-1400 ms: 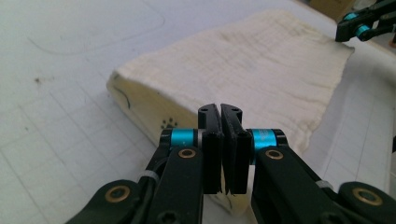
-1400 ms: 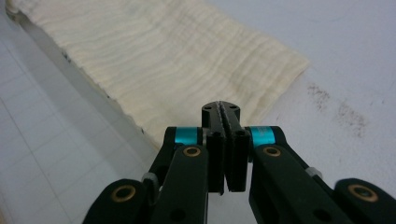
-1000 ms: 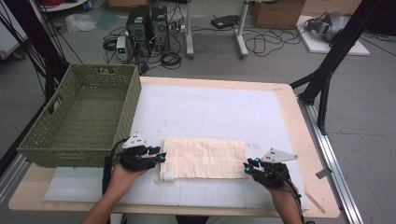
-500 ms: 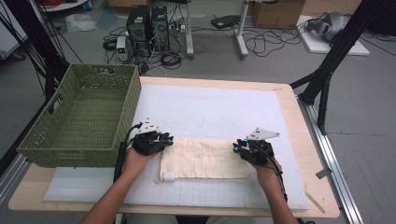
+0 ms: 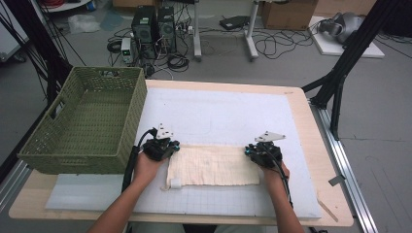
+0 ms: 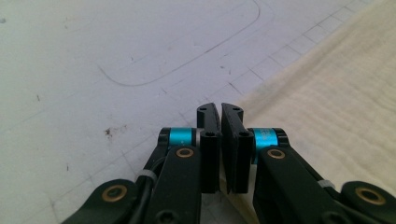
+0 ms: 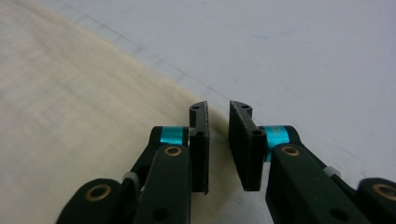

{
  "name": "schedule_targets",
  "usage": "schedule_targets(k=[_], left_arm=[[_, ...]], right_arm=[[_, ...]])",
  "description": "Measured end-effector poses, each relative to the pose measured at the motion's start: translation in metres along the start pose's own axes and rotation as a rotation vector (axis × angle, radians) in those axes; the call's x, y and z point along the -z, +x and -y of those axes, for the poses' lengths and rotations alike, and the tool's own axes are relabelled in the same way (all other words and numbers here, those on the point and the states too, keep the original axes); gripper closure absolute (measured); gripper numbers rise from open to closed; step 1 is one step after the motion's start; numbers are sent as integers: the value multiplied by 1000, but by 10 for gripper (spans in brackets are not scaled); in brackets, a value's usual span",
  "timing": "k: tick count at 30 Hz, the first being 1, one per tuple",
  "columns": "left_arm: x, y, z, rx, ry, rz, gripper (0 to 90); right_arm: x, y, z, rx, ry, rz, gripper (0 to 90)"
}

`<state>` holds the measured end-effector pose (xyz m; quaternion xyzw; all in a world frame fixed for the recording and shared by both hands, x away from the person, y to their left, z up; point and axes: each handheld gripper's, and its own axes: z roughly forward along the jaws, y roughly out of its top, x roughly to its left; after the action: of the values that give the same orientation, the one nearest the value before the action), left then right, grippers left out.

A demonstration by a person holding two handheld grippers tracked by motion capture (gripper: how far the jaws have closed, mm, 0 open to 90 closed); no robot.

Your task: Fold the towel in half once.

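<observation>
High view: folded cream cloth (image 5: 214,165) lies flat on the white gridded mat (image 5: 228,111), near the mat's front edge, long side running left-right. Left gripper (image 5: 167,146) sits at the cloth's far-left corner, right gripper (image 5: 256,150) at its far-right corner. Both forearms come in from the bottom, hands wrapped around the gripper bodies, grey plates up. Green woven basket (image 5: 82,121) stands on the table's left side, just beside the left gripper, apart from the cloth. A small rolled bit shows at the cloth's near-left corner.

Left gripper view adds what the high view can't: left gripper (image 6: 220,114) jaws have just been closing and now stand nearly together, only a hairline slit between the pads. The tips sit right at the cloth (image 6: 327,102) corner edge, over the mat (image 6: 116,56). Can't tell whether any fabric is pinched in the slit.

Right gripper view: right gripper (image 7: 218,112) jaws have also been closing, but a narrow gap remains. The cloth (image 7: 70,93) corner lies under and between the tips; the pads aren't visibly pressing on it. Bare mat (image 7: 303,51) lies to the right.

Both grippers point low and forwards, close to the surface.

Cloth close up: pale cream, fine woven or crinkled texture, soft straight edge against the grid lines. Mat has faint scuffs and a drawn rounded outline beyond the left gripper.
</observation>
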<state>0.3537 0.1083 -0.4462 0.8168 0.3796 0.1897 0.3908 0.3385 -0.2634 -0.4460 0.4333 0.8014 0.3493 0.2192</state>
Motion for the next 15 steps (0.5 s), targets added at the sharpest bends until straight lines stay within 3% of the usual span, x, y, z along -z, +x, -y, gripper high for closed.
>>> schedule_targets(k=[4, 6, 8, 10, 13, 15], left_arm=[[1, 1, -1, 12, 2, -1, 847], [4, 4, -3, 24, -21, -22, 753], [8, 9, -3, 49, -78, -6, 666], [8, 14, -3, 86, -104, 7, 597], [2, 19, -1, 128, -59, 14, 475], [-3, 20, 0, 158, -24, 42, 464]], right_arm=[[7, -5, 5, -10, 8, 5, 771], [9, -6, 4, -10, 14, -7, 743], [14, -9, 1, -15, -28, -17, 713], [20, -13, -4, -37, -73, -19, 680], [18, -20, -12, -41, -72, -23, 629], [11, -21, -16, -25, -48, -43, 600]])
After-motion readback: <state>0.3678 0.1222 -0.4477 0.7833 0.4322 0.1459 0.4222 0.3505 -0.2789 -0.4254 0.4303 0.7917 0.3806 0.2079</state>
